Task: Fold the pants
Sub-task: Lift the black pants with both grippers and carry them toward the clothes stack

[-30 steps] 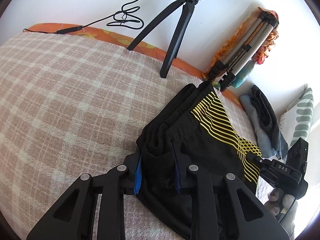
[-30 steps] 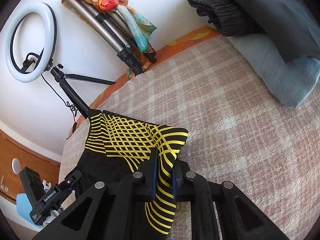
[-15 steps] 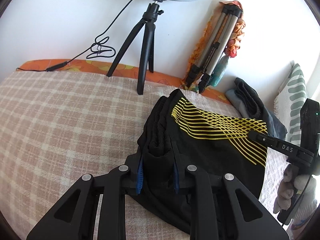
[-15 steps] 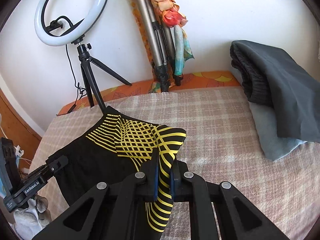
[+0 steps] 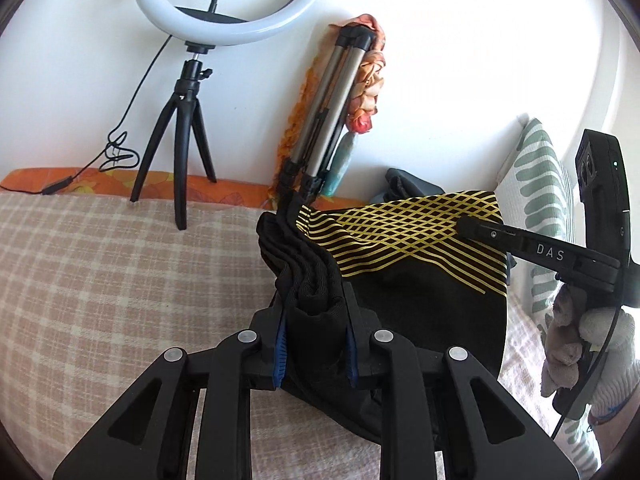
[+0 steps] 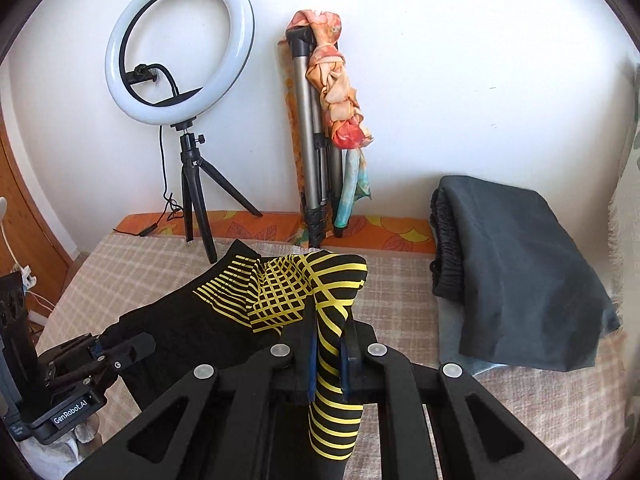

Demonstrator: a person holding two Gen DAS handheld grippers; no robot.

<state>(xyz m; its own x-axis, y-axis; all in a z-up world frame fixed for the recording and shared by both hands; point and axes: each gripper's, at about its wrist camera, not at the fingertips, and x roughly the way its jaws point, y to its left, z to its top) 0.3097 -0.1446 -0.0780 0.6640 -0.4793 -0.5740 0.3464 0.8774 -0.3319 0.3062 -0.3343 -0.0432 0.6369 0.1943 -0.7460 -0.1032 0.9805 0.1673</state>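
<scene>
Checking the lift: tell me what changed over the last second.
Both grippers tilted up and raised the black-and-yellow pants higher off the plaid bedcover. Unchanged: left gripper clamps the bunched black edge, right gripper the striped end; the folded grey clothes lie untouched.

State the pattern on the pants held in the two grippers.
The pants are black with yellow stripes that cross into a lattice, clearest in the right wrist view.

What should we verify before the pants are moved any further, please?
1. Left gripper shut on the black bunched end of the pants: ok.
2. Right gripper shut on the yellow-striped end: ok.
3. Pants lifted off the checked blanket: cannot tell.
4. Cloth taut between the grippers: not ok, it sags.
5. Grey folded clothes lie apart from the pants: ok.
</scene>
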